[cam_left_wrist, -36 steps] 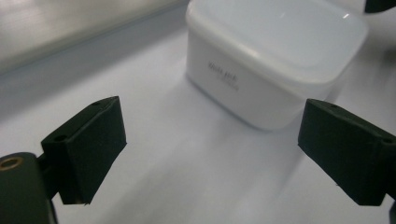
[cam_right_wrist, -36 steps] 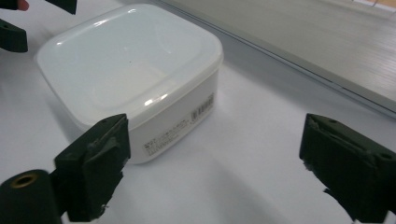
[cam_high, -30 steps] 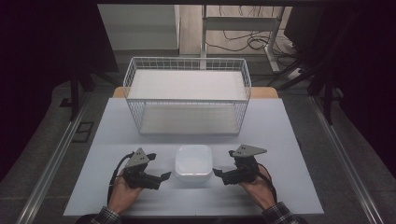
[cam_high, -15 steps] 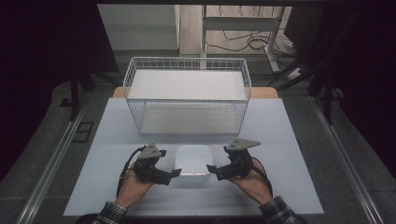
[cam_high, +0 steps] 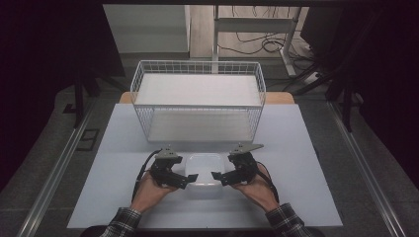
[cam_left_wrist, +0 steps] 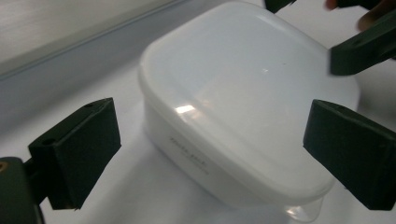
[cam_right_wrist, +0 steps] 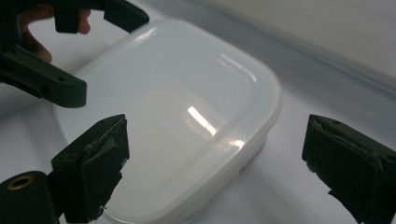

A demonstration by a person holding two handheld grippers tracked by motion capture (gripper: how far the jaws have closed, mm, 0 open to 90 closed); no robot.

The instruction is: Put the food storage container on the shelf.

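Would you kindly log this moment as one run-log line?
left gripper: open, at container's left | right gripper: open, at its right | lidded white container: on table | wire basket: behind

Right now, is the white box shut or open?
Shut. The lid sits flat on the box, its rim overlapping the walls all around in both gripper views.

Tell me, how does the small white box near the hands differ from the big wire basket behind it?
The white box has solid, smooth plastic walls; the wire basket is an open mesh you can see through. The box is much smaller and lower than the basket. The box is shut with a lid, while the basket is open on top. The box lies between the two open grippers, left gripper and right gripper; the basket stands farther back. Both are white and rest on the table.
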